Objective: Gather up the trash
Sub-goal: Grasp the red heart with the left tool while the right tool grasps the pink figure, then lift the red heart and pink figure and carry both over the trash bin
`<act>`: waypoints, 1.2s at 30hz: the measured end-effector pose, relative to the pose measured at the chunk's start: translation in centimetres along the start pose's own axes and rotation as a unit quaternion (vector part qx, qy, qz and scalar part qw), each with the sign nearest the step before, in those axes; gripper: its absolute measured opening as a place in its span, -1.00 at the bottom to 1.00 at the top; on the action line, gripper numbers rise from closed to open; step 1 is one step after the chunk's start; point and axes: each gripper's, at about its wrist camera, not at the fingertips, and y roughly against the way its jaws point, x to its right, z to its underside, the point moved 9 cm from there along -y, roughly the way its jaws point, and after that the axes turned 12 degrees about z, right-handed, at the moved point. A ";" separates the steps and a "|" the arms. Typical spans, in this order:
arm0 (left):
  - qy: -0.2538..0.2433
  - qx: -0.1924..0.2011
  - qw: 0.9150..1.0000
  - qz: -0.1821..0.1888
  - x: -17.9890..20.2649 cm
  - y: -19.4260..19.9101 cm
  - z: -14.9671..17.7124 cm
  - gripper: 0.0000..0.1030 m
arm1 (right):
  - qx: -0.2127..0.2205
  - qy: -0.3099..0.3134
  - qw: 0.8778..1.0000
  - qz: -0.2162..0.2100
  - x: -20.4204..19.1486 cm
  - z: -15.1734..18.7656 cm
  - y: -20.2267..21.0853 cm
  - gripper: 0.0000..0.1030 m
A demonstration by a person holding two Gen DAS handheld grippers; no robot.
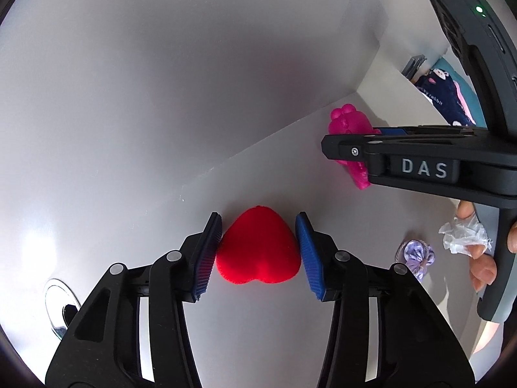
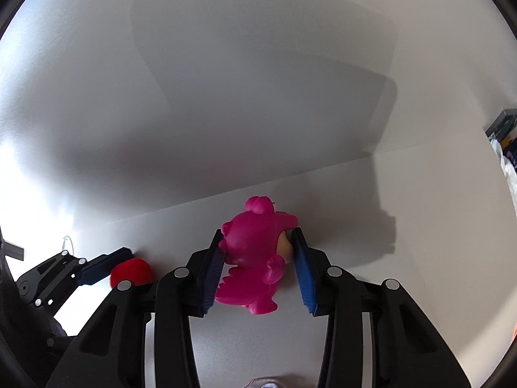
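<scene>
A red plush heart (image 1: pixel 258 252) lies on the white table (image 1: pixel 258 329), near the wall. My left gripper (image 1: pixel 260 245) straddles it, and both blue pads touch its sides. In the right wrist view the heart (image 2: pixel 132 271) shows at the left with one of the left gripper's fingers (image 2: pixel 106 265) against it. A pink toy figure (image 2: pixel 252 258) lies by the wall; my right gripper (image 2: pixel 258 252) is closed on it, pads touching both flanks. From the left wrist view the figure (image 1: pixel 349 123) is partly hidden behind the right gripper (image 1: pixel 352 144).
A crumpled purple wrapper (image 1: pixel 416 255) lies on the table right of the heart. The hand on the right gripper's handle also pinches a crumpled clear plastic scrap (image 1: pixel 465 234). A round metal fitting (image 1: pixel 59 304) sits in the table at the left. The wall stands close behind both toys.
</scene>
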 end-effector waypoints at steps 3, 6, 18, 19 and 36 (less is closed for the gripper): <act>-0.001 0.001 1.000 0.005 0.3 0.4 0.1 -0.10 | 0.002 -0.001 1.000 -0.004 0.7 0.4 0.6 -0.17; -0.005 0.006 1.000 0.011 0.9 1.2 -0.1 -0.10 | 0.008 -0.003 1.000 -0.005 1.1 1.0 1.6 -0.17; -0.040 0.014 0.998 0.038 6.1 3.6 0.4 -0.10 | 0.031 -0.029 0.999 0.000 4.7 5.6 7.4 -0.17; -0.045 0.013 0.998 0.040 6.8 3.6 0.5 -0.10 | 0.032 -0.033 0.999 0.003 5.3 6.6 7.9 -0.17; -0.133 -0.011 0.987 0.085 18.9 3.7 3.9 -0.10 | 0.052 -0.115 0.992 0.017 12.8 15.1 15.8 -0.17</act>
